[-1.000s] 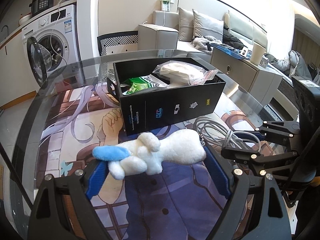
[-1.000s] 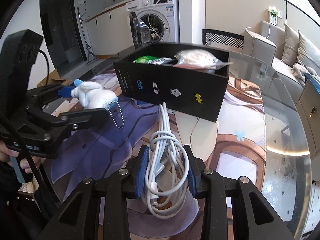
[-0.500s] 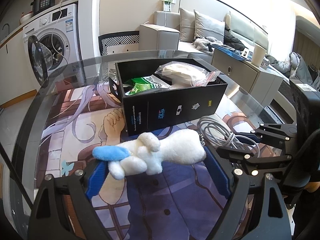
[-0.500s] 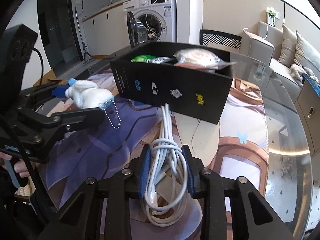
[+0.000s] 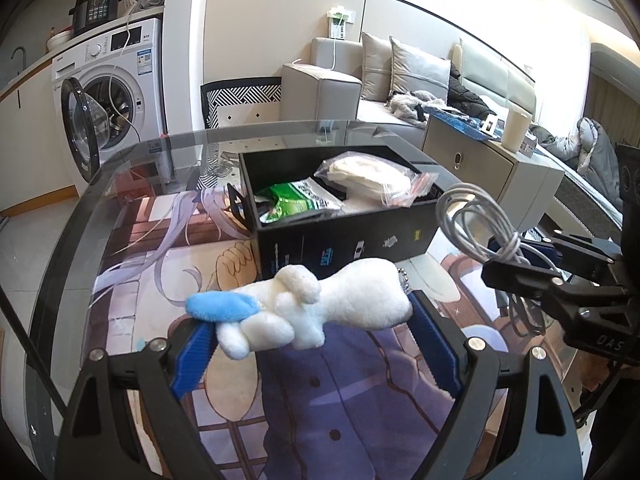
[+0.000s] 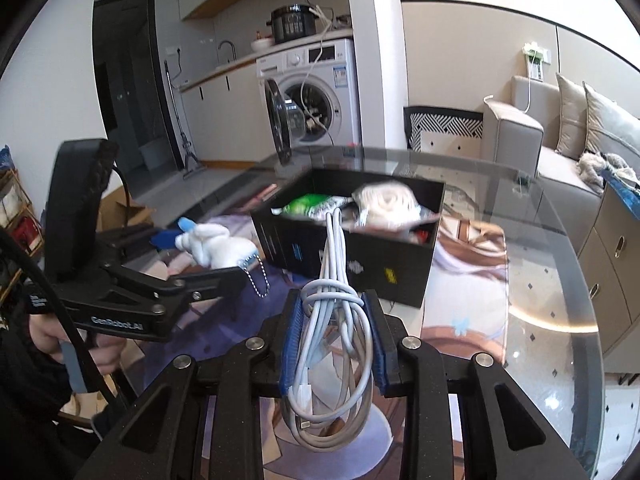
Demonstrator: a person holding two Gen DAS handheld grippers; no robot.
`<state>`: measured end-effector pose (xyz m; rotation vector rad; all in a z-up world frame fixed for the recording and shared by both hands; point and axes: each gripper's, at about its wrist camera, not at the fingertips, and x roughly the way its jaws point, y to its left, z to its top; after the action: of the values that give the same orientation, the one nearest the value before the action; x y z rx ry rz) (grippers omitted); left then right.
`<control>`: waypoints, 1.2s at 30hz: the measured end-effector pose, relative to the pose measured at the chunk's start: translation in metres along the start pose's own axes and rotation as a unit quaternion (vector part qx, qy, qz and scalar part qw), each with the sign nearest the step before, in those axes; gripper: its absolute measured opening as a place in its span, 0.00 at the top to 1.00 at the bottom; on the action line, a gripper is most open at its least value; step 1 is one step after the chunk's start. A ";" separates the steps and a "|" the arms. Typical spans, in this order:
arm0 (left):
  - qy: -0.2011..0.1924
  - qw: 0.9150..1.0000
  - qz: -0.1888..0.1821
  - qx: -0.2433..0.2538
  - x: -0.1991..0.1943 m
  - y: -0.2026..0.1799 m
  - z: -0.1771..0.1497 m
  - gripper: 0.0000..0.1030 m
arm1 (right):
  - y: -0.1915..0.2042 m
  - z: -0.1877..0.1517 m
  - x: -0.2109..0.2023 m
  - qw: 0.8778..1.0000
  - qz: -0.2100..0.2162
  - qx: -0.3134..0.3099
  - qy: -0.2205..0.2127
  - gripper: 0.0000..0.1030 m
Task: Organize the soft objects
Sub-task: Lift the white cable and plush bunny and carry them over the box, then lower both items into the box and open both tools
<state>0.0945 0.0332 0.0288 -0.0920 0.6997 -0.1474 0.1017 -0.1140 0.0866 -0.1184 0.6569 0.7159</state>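
the left gripper (image 5: 308,344) has its blue fingers (image 5: 196,354) closed on a white plush bunny (image 5: 320,306) with a blue ear, held sideways in the air over the bench (image 5: 132,248). the right gripper (image 6: 334,338) has its fingers (image 6: 291,334) squeezed tight on a coiled white cable (image 6: 332,320), and the cable hangs off the bench.

the left view looks down into the black box (image 5: 344,236) just behind the bunny. inside are a green packet (image 5: 296,200) on the left and a clear bag of white cloth (image 5: 372,174) on the right. this view shows the cable's loops sticking up out of the right gripper from the side.

the right view shows what the left one hides: the cable's plug (image 6: 302,394) dangling low between the fingers, the bunny's little bead chain (image 6: 256,276) hanging down, and a person's hand (image 6: 52,338) holding the left gripper's handle.
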 end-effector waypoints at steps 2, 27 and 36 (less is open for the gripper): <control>-0.005 1.000 -0.001 -0.003 -0.001 0.000 0.005 0.14 | 0.000 0.004 -0.005 1.000 0.004 0.003 -0.007 0.72; -0.068 0.998 0.000 -0.010 0.008 -0.005 0.064 0.14 | -0.016 0.065 0.002 0.998 0.028 0.033 -0.055 0.72; -0.057 0.998 0.002 -0.027 0.032 0.001 0.070 0.14 | -0.032 0.078 0.036 0.997 0.045 0.052 -0.028 0.71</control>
<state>0.1639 0.0313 0.0615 -0.1489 0.5908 -0.1187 0.1829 -0.0932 0.1234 0.0262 0.6474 0.7672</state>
